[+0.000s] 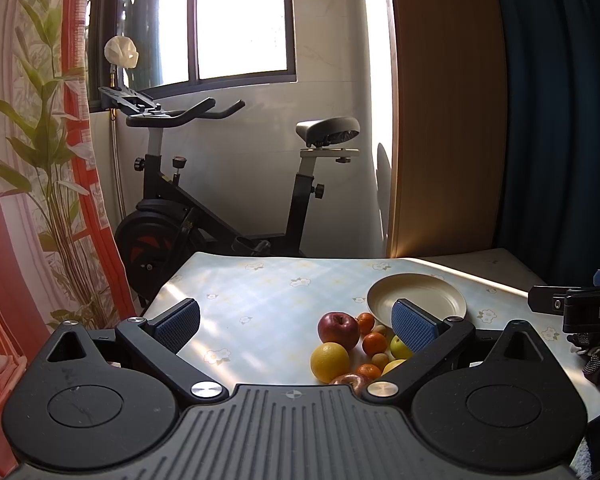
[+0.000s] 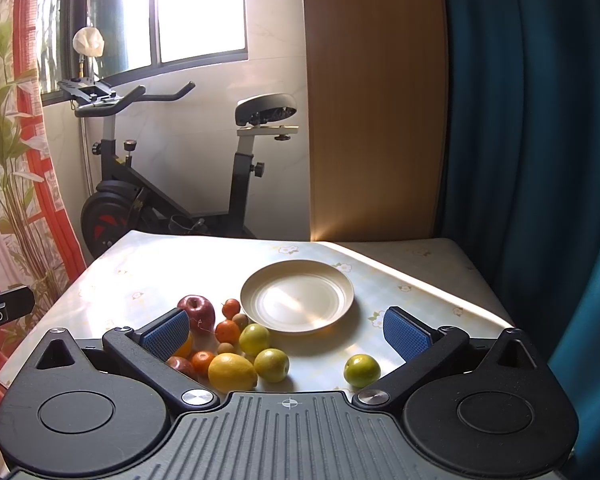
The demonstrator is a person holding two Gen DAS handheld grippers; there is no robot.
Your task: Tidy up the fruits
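A cream plate (image 2: 296, 296) sits empty on the flowered tablecloth; it also shows in the left wrist view (image 1: 420, 292). A pile of fruit lies left of it: a red apple (image 2: 196, 310), small oranges (image 2: 227, 330), green fruits (image 2: 254, 338), a lemon (image 2: 232, 372). One green fruit (image 2: 362, 370) lies apart, to the right. In the left wrist view I see the apple (image 1: 338, 328) and a large orange (image 1: 329, 361). My right gripper (image 2: 286, 334) is open and empty above the fruit. My left gripper (image 1: 296, 324) is open and empty, left of the pile.
An exercise bike (image 2: 160, 184) stands past the table's far edge (image 2: 204, 236). A wooden panel (image 2: 372, 100) and a blue curtain (image 2: 532, 120) stand at the back right. A red patterned curtain (image 1: 40, 160) hangs at the left. The right gripper's body (image 1: 580, 308) shows in the left view.
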